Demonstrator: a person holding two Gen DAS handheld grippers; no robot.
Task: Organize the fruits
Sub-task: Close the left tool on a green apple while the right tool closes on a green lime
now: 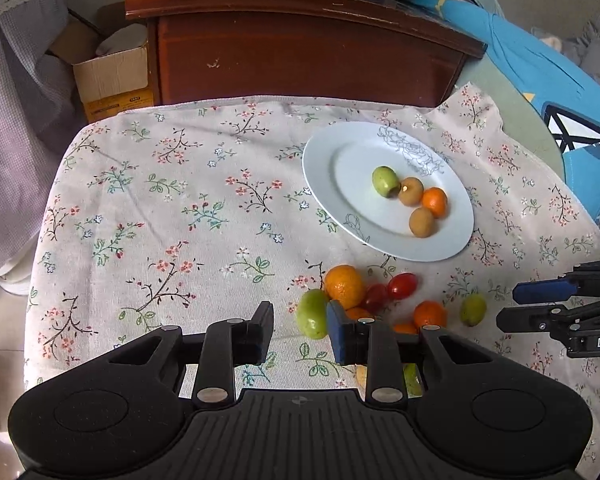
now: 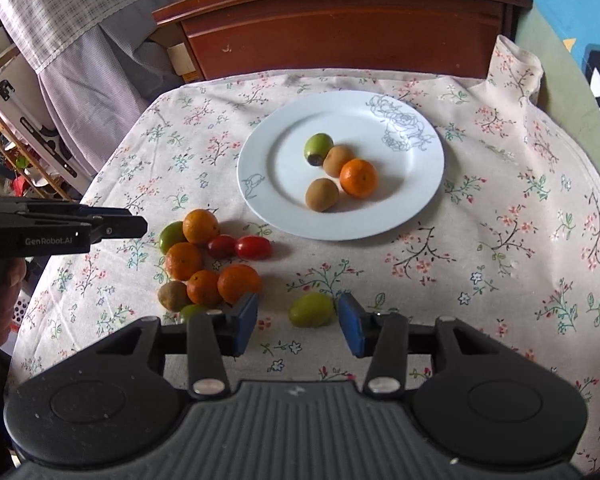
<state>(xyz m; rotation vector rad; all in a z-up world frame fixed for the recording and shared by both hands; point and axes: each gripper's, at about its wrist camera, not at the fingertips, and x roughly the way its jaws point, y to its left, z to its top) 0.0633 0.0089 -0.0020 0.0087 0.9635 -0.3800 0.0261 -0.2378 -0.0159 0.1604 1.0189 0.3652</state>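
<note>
Green fruit (image 2: 312, 310) sits between right claw (image 2: 298, 322), seemingly untouched.

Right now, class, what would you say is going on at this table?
A person with a gripper in each hand is sorting fruit onto a white plate. Four pieces already lie on it: a green fruit, two brown ones and an orange. A pile of oranges, red tomatoes and green fruit waits on the flowered cloth. The right gripper stands open around a lone green fruit. The left gripper, open and holding nothing, hovers beside the pile.
</note>
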